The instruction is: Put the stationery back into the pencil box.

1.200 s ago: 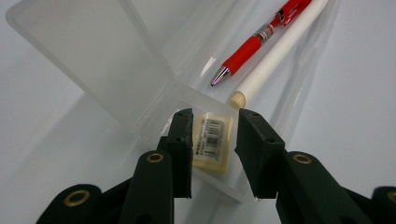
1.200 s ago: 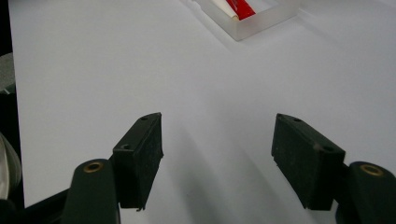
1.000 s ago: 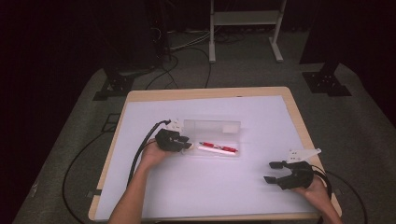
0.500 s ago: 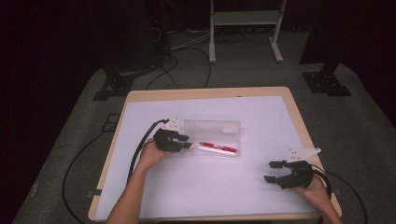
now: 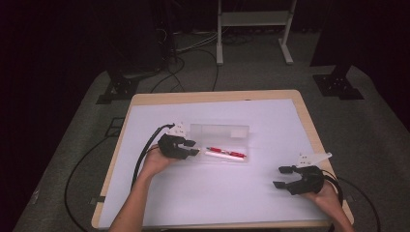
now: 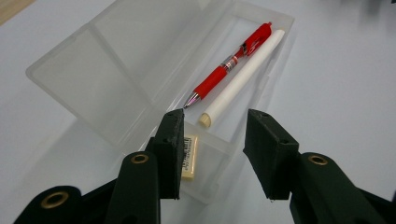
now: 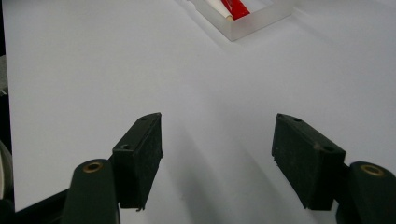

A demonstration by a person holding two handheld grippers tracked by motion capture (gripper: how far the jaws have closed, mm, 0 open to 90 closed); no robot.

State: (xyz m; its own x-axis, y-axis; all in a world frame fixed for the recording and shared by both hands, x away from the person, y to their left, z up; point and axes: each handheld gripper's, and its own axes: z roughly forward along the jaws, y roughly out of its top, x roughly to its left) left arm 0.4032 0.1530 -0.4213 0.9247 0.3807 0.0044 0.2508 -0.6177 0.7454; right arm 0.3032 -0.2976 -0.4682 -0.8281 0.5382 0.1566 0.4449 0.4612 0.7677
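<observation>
Your left gripper [image 6: 212, 140] has just been opening its jaws; they stand apart with nothing held, the near end of the clear plastic pencil case [image 6: 140, 79] between them. It looks light, thin-walled and slippery: grip across the rim. Your right gripper [image 7: 217, 154] rests open, empty, on the counter [image 7: 93, 70].

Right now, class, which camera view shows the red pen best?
The left gripper view: the red pen lies close and whole in the clear case. The high view shows it small; the right gripper view catches just one end.
</observation>
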